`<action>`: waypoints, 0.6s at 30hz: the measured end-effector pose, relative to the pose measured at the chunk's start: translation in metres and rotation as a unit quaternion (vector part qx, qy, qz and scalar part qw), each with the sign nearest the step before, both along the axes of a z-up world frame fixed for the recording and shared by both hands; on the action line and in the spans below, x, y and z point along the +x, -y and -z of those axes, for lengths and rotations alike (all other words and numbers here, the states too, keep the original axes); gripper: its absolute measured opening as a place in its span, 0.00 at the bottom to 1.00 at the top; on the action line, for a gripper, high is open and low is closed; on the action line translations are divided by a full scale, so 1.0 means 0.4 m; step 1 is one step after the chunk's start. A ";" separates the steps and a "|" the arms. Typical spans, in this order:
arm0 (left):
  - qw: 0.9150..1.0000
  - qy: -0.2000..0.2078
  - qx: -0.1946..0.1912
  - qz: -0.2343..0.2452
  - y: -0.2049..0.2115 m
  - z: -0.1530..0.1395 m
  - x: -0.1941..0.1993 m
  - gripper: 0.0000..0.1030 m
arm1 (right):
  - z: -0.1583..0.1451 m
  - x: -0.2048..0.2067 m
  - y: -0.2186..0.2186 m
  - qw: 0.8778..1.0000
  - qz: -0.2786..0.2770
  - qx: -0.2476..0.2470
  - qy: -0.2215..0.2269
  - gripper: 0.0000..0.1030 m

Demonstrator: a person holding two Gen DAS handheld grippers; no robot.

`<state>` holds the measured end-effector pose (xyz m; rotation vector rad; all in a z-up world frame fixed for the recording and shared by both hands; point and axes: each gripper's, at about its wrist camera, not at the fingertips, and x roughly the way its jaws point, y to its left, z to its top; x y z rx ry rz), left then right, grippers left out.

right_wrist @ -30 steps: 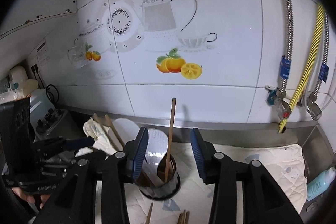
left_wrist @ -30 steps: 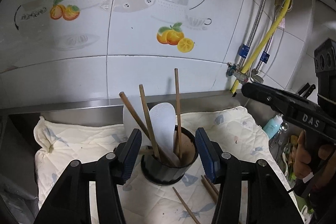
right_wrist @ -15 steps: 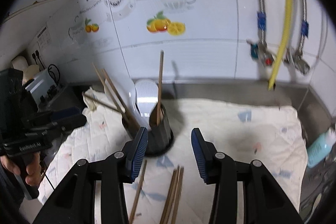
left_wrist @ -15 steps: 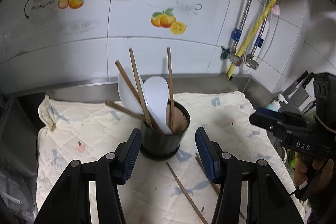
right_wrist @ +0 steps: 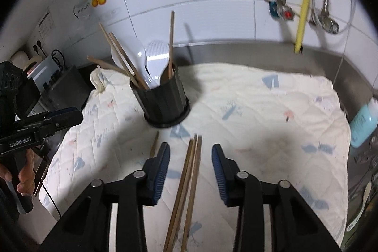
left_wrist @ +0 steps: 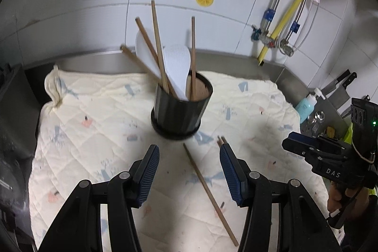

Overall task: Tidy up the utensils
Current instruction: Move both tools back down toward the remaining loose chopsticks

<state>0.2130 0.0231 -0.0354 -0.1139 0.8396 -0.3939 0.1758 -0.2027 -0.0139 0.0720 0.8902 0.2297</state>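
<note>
The left hand-held gripper stood wide open and empty over a lone chopstick, the black utensil holder just beyond. The right hand-held gripper, equally open, straddled bundled chopsticks; only its view showed them whole on the quilted cloth.

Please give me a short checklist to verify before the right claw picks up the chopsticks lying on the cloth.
1. Right claw open: ok.
2. Bundle of chopsticks lies between its fingers: ok.
3. Claw low enough to grip the bundle: cannot tell.
4. Black holder upright, with room inside: ok.
5. Left claw open, empty and away from the bundle: ok.
6. Single chopstick apart from the bundle, for a later pick: ok.
</note>
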 end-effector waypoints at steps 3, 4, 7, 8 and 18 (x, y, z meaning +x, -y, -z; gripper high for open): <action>1.000 -0.007 0.004 0.000 0.010 0.023 -0.012 0.55 | 0.029 -0.006 0.008 1.000 0.005 0.002 -0.015 0.29; 1.000 -0.010 0.008 -0.001 0.014 0.032 -0.015 0.55 | 0.038 -0.007 0.008 1.000 0.005 0.003 -0.020 0.26; 1.000 -0.022 0.007 0.000 0.020 0.057 -0.019 0.55 | 0.067 -0.004 0.009 0.999 0.007 0.001 -0.033 0.20; 1.000 -0.026 0.008 0.000 0.023 0.068 -0.021 0.55 | 0.074 -0.002 0.009 0.999 0.008 0.002 -0.036 0.20; 0.999 -0.050 0.017 -0.001 0.039 0.120 0.003 0.55 | 0.146 0.059 -0.004 0.998 0.003 0.005 -0.063 0.18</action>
